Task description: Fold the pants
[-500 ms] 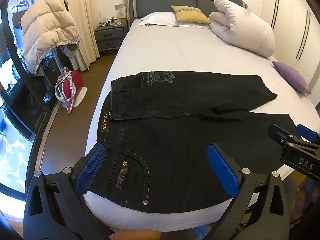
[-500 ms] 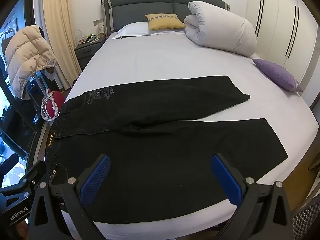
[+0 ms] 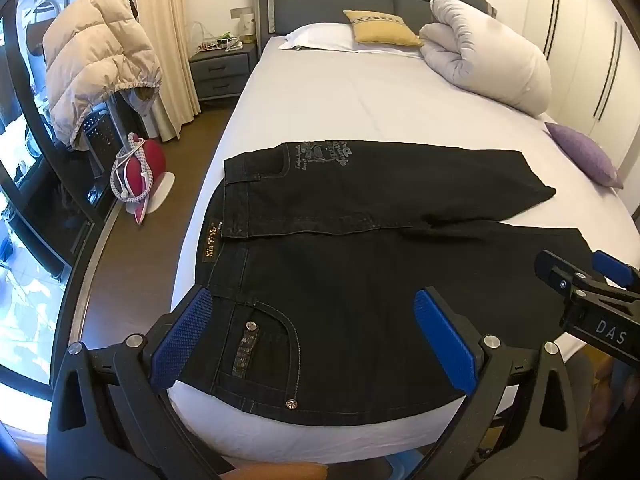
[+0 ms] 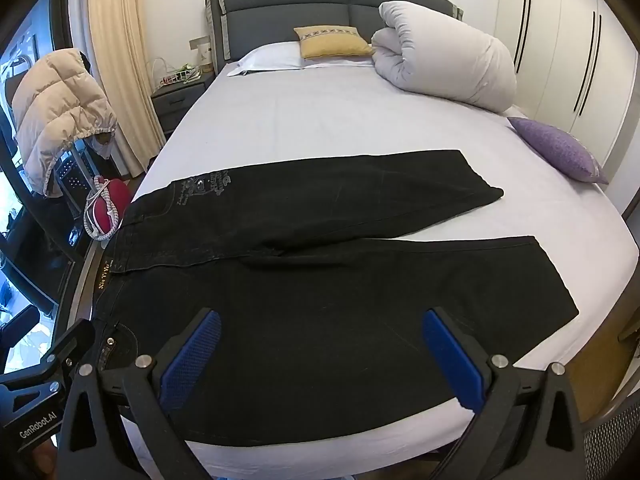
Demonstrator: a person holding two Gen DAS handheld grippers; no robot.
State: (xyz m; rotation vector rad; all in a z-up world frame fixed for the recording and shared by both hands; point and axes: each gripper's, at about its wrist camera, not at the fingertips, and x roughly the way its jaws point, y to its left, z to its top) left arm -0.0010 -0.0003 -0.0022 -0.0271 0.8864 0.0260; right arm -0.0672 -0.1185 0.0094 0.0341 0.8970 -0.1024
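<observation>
Black jeans (image 3: pixel 360 264) lie flat across the foot of the bed, waistband to the left, both legs spread to the right; they also show in the right wrist view (image 4: pixel 340 312). My left gripper (image 3: pixel 316 340) is open and empty, hovering above the near hip pocket (image 3: pixel 264 344). My right gripper (image 4: pixel 320 360) is open and empty, above the near leg close to the bed's front edge. The right gripper's tip shows at the right of the left wrist view (image 3: pixel 592 292).
The bed (image 3: pixel 380 112) has a white sheet, a rolled duvet (image 3: pixel 488 52), a yellow cushion (image 3: pixel 380 28) and a purple cushion (image 3: pixel 584 156). A nightstand (image 3: pixel 220 68), a beige jacket on a rack (image 3: pixel 92 64) and a red object on the floor (image 3: pixel 140 172) stand left.
Both grippers have edged slightly forward over the jeans. The jeans have not moved.
</observation>
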